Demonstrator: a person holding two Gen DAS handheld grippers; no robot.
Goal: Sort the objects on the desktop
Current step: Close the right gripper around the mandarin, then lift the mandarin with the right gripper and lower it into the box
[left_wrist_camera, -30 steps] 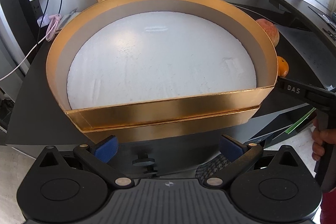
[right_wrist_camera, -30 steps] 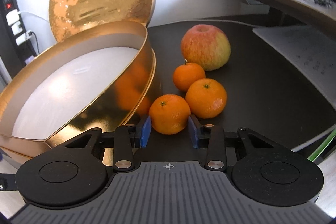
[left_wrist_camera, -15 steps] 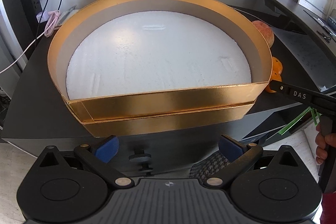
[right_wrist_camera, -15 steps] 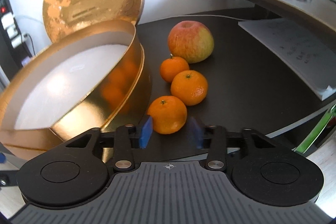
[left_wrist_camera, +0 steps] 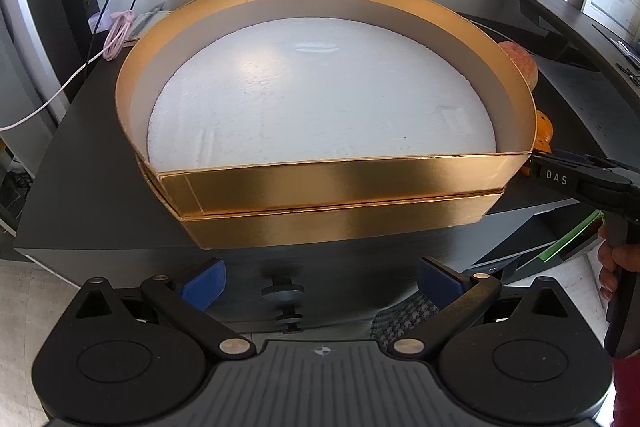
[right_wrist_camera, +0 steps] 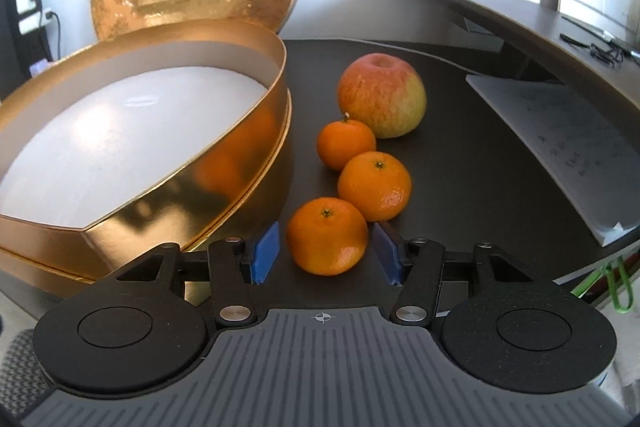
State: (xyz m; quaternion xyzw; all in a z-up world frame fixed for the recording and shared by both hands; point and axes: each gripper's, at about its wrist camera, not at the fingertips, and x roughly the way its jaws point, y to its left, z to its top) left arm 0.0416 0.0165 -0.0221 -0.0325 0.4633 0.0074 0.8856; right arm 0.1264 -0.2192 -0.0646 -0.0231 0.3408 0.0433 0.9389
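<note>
Black grippers, blue-padded fingers, silver screws

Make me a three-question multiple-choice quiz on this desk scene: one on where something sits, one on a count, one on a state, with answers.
1. Where does the apple sit?
A. In the box
B. On the desk, right of the box
C. On the paper stack

2. How many tangerines are on the desk?
A. Two
B. Three
C. Five

3. What is the right gripper doing?
A. Open, with a tangerine between its fingers
C. Clamped on the apple
B. Clamped on the box rim

Answers:
1 B: it rests on the dark desk beside the gold box.
2 B: three lie in a row before the apple.
3 A: gaps show on both sides of the nearest tangerine; its jaws have just been opening.
</note>
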